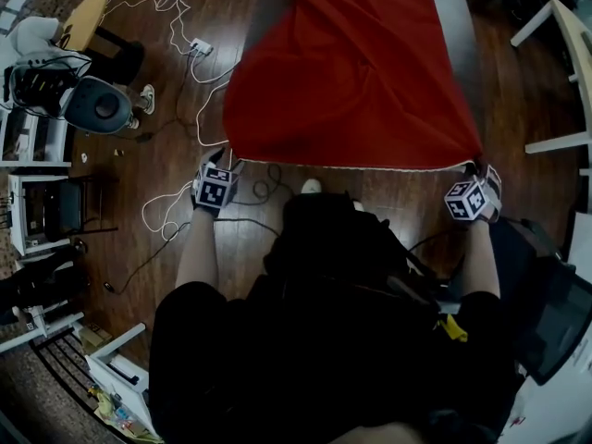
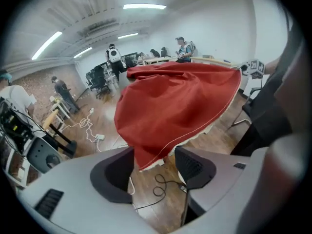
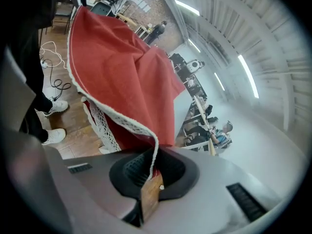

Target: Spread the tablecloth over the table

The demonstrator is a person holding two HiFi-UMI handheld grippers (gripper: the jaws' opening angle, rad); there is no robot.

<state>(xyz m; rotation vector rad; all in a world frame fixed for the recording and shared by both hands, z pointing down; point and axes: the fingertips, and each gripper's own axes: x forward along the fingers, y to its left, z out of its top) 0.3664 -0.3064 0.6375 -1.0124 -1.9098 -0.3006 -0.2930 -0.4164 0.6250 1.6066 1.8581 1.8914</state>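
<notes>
A red tablecloth (image 1: 342,72) with a white lace hem lies over the grey table (image 1: 460,26), its near edge hanging toward me. My left gripper (image 1: 216,163) is at the cloth's near left corner. In the left gripper view the jaws of the left gripper (image 2: 153,162) stand apart; the tablecloth (image 2: 175,106) corner droops between them without being pressed. My right gripper (image 1: 474,168) is at the near right corner. In the right gripper view the right gripper (image 3: 151,167) is shut on the hem of the tablecloth (image 3: 117,67).
White cables (image 1: 176,7) and a power strip (image 1: 201,46) lie on the wooden floor left of the table. A round dark speaker (image 1: 97,104) and white shelves (image 1: 37,155) stand at the left. White furniture legs (image 1: 560,143) are at the right. People (image 2: 113,57) stand far off.
</notes>
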